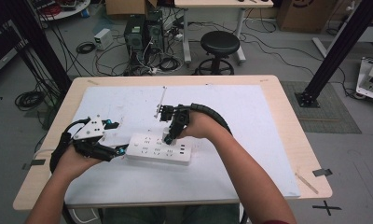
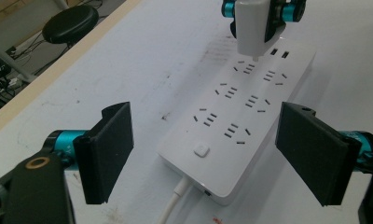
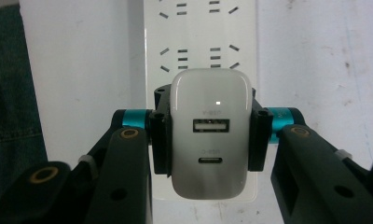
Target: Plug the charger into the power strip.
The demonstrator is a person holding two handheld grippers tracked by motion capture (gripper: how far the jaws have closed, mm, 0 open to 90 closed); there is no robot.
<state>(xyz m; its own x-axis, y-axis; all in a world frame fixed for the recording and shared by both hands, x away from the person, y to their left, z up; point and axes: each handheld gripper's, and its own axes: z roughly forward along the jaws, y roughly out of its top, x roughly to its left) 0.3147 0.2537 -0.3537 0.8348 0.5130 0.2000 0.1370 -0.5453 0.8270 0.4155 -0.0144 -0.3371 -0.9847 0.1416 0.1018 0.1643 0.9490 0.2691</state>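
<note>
A white power strip (image 1: 159,149) (image 2: 236,121) (image 3: 198,32) with several sockets lies on the white mat (image 1: 250,121). My right gripper (image 1: 168,136) (image 2: 264,14) (image 3: 208,135) is shut on a white USB charger (image 1: 166,137) (image 2: 252,28) (image 3: 210,135). It holds the charger upright over the strip, prongs pointing down close to a socket in the far row near the USB end. My left gripper (image 1: 121,150) (image 2: 210,149) is open, with one jaw on each side of the strip's switch end and neither jaw touching it.
The strip's white cable (image 2: 173,205) runs off its near end towards the left hand. The mat lies on a wooden table (image 1: 287,116). Behind the table are a black stool (image 1: 219,44), computer cases (image 1: 142,32) and loose floor cables.
</note>
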